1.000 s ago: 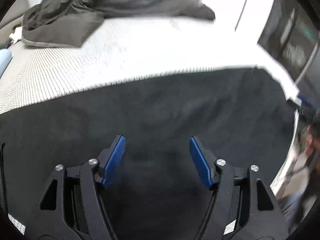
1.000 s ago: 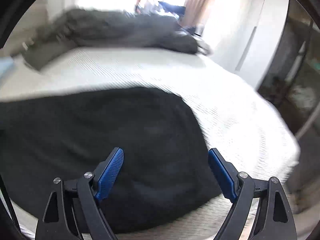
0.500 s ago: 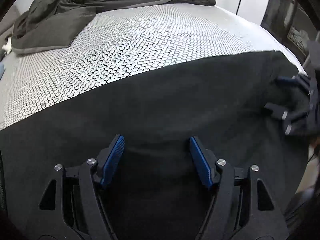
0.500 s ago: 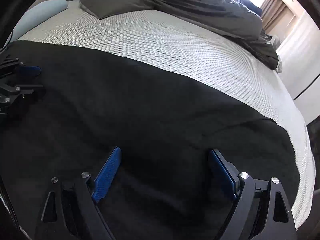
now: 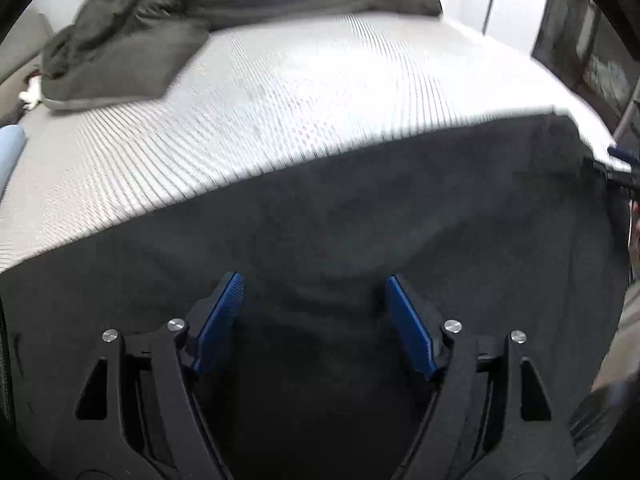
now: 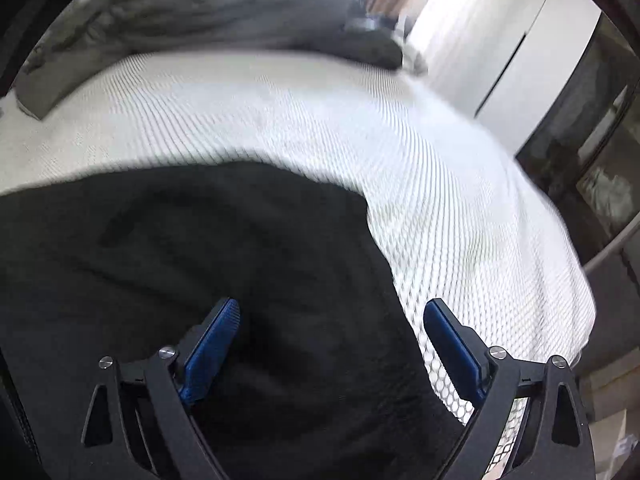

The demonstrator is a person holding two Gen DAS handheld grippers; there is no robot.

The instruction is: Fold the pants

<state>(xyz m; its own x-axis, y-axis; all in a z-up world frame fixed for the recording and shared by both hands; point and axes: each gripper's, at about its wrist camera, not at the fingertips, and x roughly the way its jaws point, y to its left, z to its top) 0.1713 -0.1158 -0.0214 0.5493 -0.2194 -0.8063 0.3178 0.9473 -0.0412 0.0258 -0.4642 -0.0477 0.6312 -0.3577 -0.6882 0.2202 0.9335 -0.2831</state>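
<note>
Fingers (image 5: 224, 316) of both the left gripper (image 5: 312, 320) and right gripper (image 6: 332, 340) are spread wide, gripping nothing. Black pants (image 5: 360, 232) lie flat across the bed (image 5: 280, 100), probably spread for folding; the right gripper sits at their end edge.

Both views motion-blurred. Black pants (image 5: 360, 220) run off the lower and left edges of each view; full outline not seen. Sheet (image 6: 320, 120) pattern beyond the pants smeared into streaks. Grey duvet (image 5: 200, 12) behind the pants cut by top edge, folds indistinct. Right gripper (image 5: 624, 168) at the pants' right corner mostly out of the left view.
</note>
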